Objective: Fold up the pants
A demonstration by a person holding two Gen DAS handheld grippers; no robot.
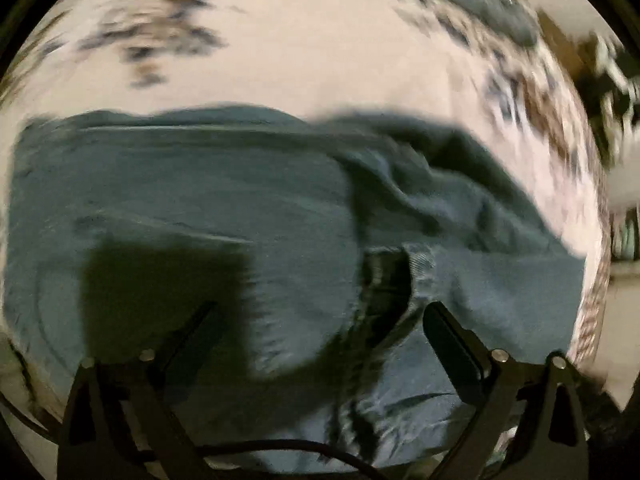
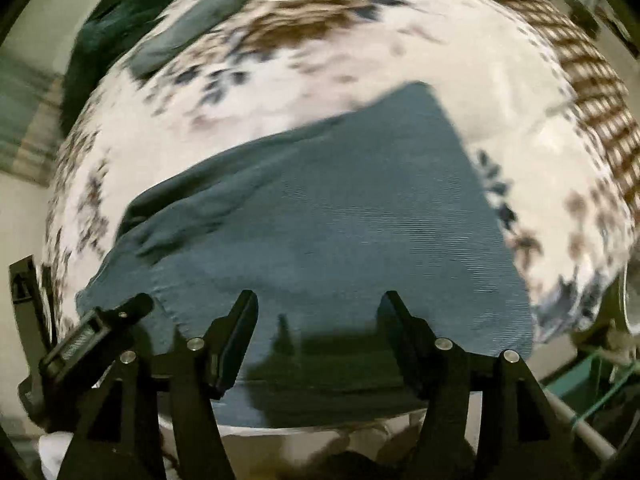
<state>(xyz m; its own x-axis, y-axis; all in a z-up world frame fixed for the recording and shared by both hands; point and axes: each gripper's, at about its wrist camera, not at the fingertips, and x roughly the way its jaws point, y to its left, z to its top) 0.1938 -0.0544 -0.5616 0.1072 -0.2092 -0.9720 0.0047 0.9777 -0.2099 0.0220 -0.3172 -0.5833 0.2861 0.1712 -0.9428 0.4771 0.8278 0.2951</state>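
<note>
Teal-blue pants [image 1: 200, 200] lie spread on a white bedsheet with a floral print [image 1: 320, 40]. In the left wrist view the cloth is flat on the left and bunched with folds on the right [image 1: 440, 184]. My left gripper [image 1: 320, 308] is open just above the pants, empty. In the right wrist view the pants [image 2: 340, 220] lie flat with a corner pointing away. My right gripper [image 2: 318, 300] is open above their near edge, empty. The left gripper also shows at the left of the right wrist view [image 2: 96, 332]. Both views are motion-blurred.
Another folded blue-grey garment [image 2: 200, 20] and a dark green one [image 2: 116, 20] lie at the far left of the bed. A brown checked cloth [image 2: 580, 72] borders the bed at the right. The bed's edge and a white pole [image 2: 580, 428] are at lower right.
</note>
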